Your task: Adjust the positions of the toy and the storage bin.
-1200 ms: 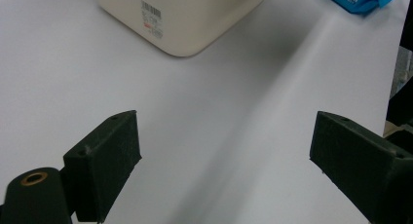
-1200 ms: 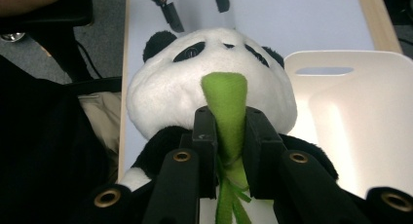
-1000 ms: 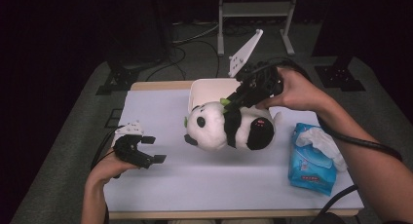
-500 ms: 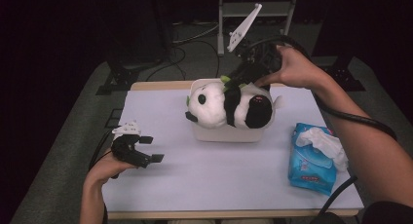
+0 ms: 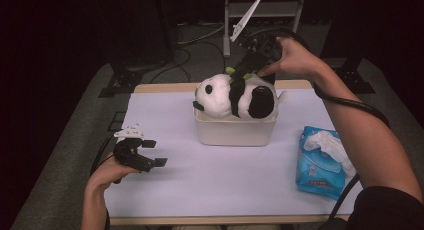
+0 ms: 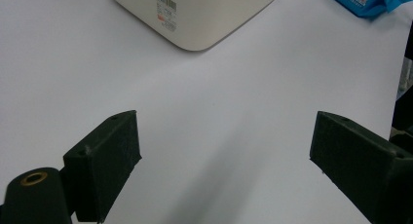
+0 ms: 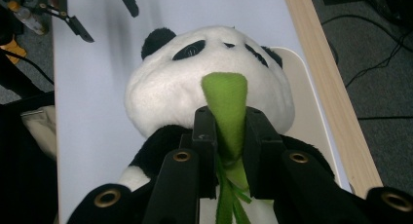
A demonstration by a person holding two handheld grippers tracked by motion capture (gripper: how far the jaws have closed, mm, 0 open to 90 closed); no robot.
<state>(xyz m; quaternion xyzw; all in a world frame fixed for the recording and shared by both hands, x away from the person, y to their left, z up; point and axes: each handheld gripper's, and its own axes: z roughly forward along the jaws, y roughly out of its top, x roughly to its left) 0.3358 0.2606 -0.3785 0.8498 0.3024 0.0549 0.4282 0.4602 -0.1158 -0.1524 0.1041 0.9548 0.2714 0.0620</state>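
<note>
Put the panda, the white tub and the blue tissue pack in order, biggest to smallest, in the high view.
1. Tub and panda: they look alike in size, too close to rank.
2. Tissue pack: smallest, though nearer the camera.

The right gripper [image 7: 228, 136] has its jaws pinched nearly together; the left gripper [image 6: 224, 156] rests low, apparently level, jaws spread wide.

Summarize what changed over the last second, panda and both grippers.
The right gripper, shut on the green felt leaf of the black-and-white plush panda, carried the panda away from the person, from in front of the white plastic bin to on top of it. The grip held throughout. The left gripper stayed on the table with jaws open; the blue tissue pack did not move.
</note>
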